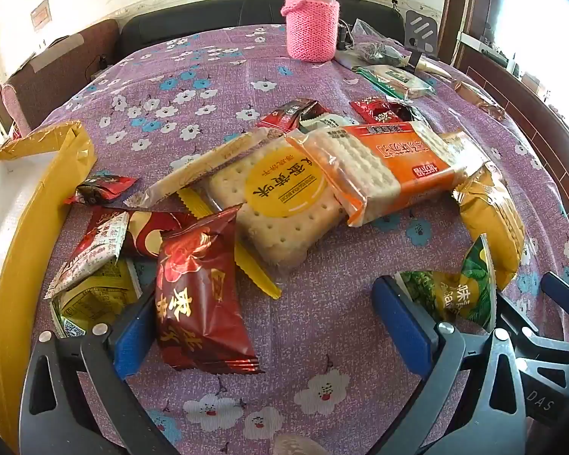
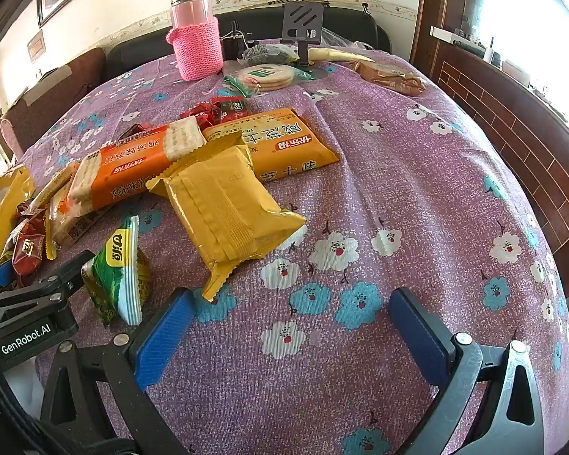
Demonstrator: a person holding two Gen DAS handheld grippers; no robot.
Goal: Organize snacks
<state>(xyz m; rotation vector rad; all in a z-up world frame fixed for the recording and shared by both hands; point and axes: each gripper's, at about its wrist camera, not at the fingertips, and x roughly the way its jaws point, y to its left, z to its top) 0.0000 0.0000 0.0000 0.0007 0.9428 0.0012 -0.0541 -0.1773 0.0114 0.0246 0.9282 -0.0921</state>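
Snack packets lie scattered on a purple flowered tablecloth (image 1: 284, 390). My left gripper (image 1: 273, 326) is open, low over the cloth, with a dark red packet (image 1: 201, 303) lying between its fingers, against the left one. A green packet (image 1: 455, 295) sits just past the right finger. Ahead lie a clear cracker pack with a yellow disc (image 1: 280, 197) and an orange cracker pack (image 1: 390, 167). My right gripper (image 2: 288, 330) is open and empty over bare cloth. A gold packet (image 2: 227, 208) lies just ahead of its left finger, the green packet (image 2: 121, 269) to its left.
A yellow box with a white inside (image 1: 15, 204) stands at the left table edge. A pink knit-covered flask (image 1: 313, 19) stands at the back, beside a round-cracker pack (image 2: 265, 74) and a phone stand (image 2: 303, 26). Small red packets (image 1: 296, 113) lie mid-table.
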